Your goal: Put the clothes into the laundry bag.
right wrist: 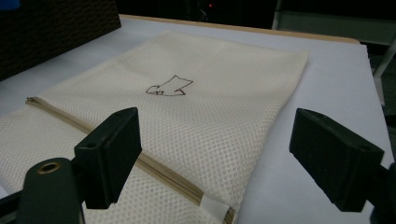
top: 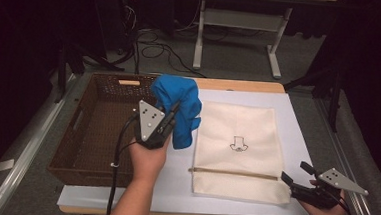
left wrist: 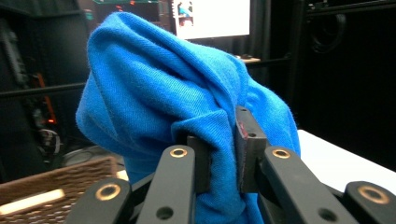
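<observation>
A: Blue cloth — where is it?
B: Pinched in the left gripper, hanging between the wicker basket and the cream mesh bag.
A: And the right gripper?
B: Jaws spread wide, holding nothing, near the bag's zipper corner.

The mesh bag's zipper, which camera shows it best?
The right gripper view: the zipper runs close up across the cream mesh bag, its end tab sharp between the open right gripper. The high view shows it as a thin tan line. The left gripper view faces the blue cloth.
</observation>
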Demonstrator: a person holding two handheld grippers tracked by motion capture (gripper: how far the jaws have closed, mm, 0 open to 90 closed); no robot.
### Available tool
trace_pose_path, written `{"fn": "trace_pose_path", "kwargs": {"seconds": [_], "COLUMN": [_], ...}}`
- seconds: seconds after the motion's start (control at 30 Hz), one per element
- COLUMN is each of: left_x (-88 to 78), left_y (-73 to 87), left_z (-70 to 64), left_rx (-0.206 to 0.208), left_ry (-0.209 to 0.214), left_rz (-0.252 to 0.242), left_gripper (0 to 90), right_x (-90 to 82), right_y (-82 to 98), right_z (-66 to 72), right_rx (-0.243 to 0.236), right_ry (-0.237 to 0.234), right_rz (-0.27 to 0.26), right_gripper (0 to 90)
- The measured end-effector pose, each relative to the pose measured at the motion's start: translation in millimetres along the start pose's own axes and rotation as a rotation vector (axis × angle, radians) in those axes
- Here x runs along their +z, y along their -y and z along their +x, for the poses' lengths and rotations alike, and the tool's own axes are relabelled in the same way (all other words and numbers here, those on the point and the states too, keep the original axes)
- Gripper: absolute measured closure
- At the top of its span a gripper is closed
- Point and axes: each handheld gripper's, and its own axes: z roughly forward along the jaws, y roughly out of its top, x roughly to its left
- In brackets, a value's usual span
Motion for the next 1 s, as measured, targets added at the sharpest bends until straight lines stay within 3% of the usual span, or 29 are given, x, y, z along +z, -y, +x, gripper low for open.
{"fn": "trace_pose_path", "kwargs": {"seconds": [0.27,0.5,0.7,0.87,1.0], "left_x": [2.3,5.0,5.4,-3.7,-24.4], "left_y": [17.8,38.0,54.5,60.2,61.9], "left_z": [-25.7,-45.3,-54.8,-62.8,-62.5], "left_rx": [0.017,-0.005,-0.036,-0.01,0.038], "left_ry": [0.063,0.113,0.13,0.154,0.162], "left_rz": [0.026,0.035,0.062,0.079,0.092], "left_gripper": [79.6,79.6,79.6,79.5,79.4], "right_x": [0.0,2.7,4.7,3.5,5.6], "right_y": [1.4,1.6,3.9,3.9,4.9], "right_z": [0.7,1.8,2.8,3.2,6.0], "right_rx": [-0.012,-0.023,-0.028,-0.035,-0.036], "right_ry": [-0.013,-0.017,-0.028,-0.034,-0.038], "right_rz": [-0.002,0.006,0.015,0.009,0.019], "right_gripper": [21.3,21.3,23.3,25.1,25.1]}}
